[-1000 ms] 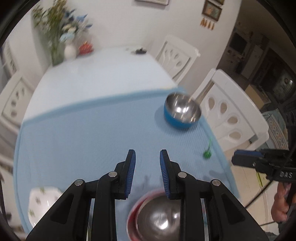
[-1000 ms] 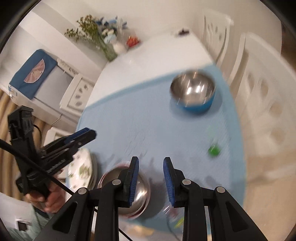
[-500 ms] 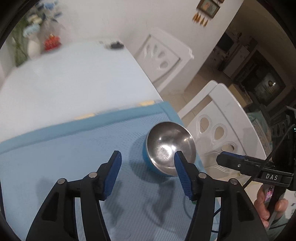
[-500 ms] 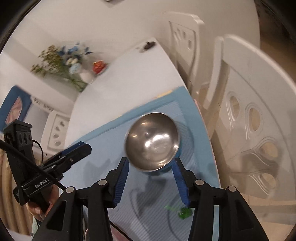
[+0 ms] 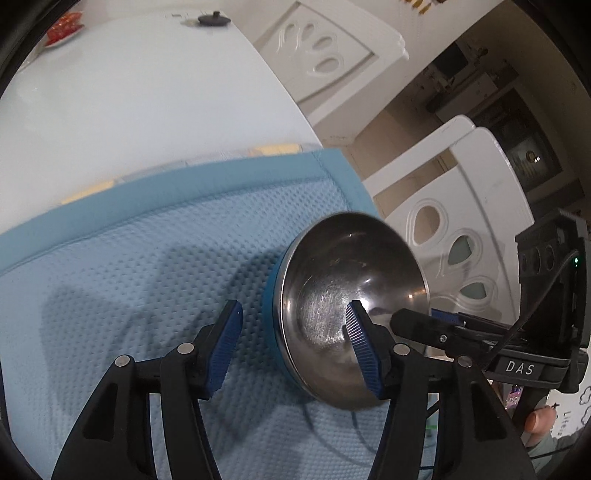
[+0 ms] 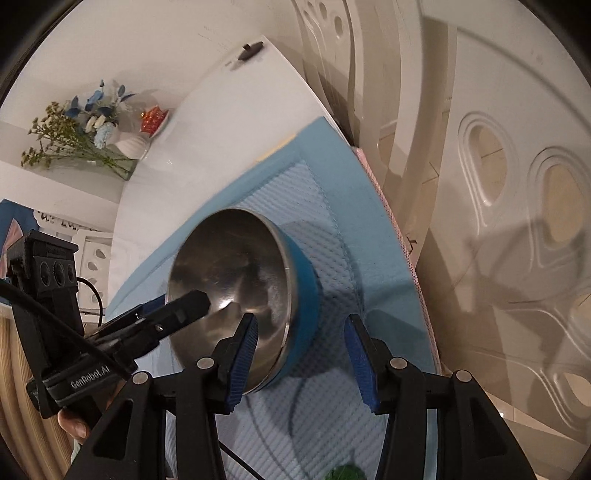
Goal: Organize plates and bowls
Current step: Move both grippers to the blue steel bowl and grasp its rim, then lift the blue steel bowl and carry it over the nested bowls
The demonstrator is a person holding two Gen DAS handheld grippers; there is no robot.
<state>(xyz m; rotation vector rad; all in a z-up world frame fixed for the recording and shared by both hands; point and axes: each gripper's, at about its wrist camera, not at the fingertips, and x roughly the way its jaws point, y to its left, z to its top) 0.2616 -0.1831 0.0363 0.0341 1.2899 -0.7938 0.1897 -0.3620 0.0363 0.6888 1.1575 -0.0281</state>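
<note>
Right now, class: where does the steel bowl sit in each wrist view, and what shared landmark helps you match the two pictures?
Left wrist view: the bowl is right of centre, its left rim between the open fingers.
Right wrist view: the bowl is left of centre, its right rim between the open fingers.
Shared landmark: the blue mat under the bowl, its corner nearest the white chair.

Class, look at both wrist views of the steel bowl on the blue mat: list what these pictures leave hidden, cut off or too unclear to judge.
- Bowl base: left wrist view, hidden by its own rim and wall.
- Whether either claw touches the bowl: the left claw and right claw overlap it, but depth is unclear.
- Green object: right wrist view, cut off by the bottom edge.
- Small dark item on the white table: left wrist view, too small to identify.
</note>
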